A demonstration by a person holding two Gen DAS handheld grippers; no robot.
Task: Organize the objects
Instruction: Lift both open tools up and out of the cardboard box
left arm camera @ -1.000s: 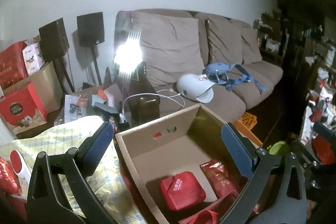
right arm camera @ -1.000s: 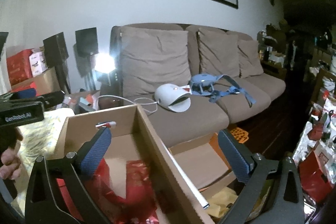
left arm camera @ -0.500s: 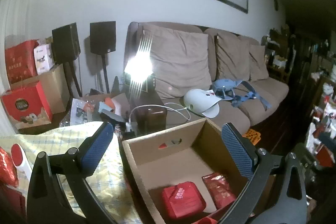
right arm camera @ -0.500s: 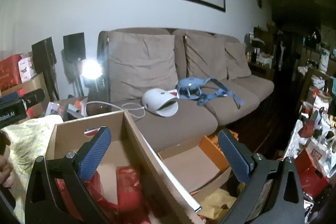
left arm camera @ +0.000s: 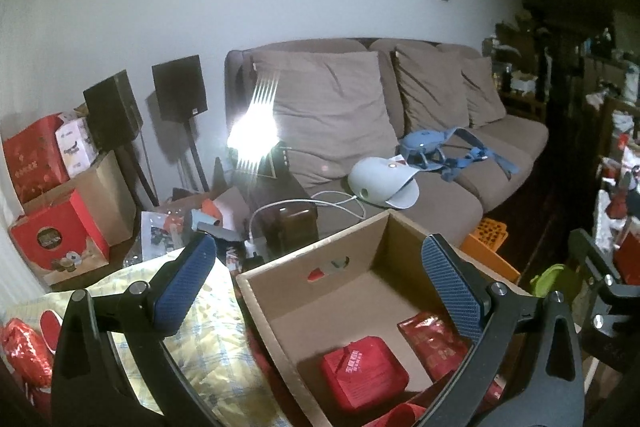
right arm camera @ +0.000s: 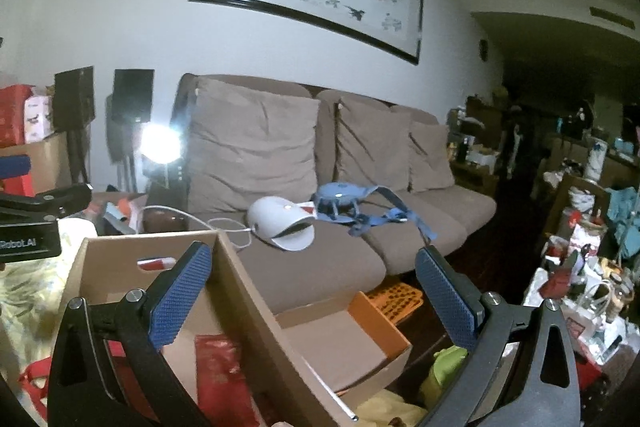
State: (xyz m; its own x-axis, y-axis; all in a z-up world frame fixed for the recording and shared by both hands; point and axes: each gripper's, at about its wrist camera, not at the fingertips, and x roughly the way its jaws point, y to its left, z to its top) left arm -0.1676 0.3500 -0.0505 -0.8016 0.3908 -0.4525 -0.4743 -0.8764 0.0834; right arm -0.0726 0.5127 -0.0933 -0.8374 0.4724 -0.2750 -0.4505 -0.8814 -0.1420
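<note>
Both hand-held grippers hang empty above the open brown cardboard box (left arm camera: 276,291): the left gripper (left arm camera: 320,291) has its blue-padded fingers spread wide with nothing between them, and the right gripper (right arm camera: 312,297) is spread just as wide, its view straddling the box's right wall.

Part of the sorting looks done. On the box floor lie a flat red fabric pouch with white lettering (left arm camera: 362,371) and, just beside it toward the right wall, a shiny red foil packet (left arm camera: 432,337); more red material shows at the box's near edge (too cut off to name).

Some things are left, as far as I can judge. A crinkled red foil bag (left arm camera: 24,351) sits outside the box on the yellow checked cloth (left arm camera: 208,343) at the far left, near a small red-and-white object (left arm camera: 50,327) that I cannot identify. Those seem the likeliest remaining candidates, and the left gripper is the nearer one to them.

Beyond, a white domed device with a cable (left arm camera: 380,183) and a blue strapped harness (left arm camera: 440,149) rest on the brown cushioned sofa (left arm camera: 500,143); whether they belong to the task cannot be told. A shallow orange-edged cardboard tray (right arm camera: 344,339) stands open on the floor beside the box.
</note>
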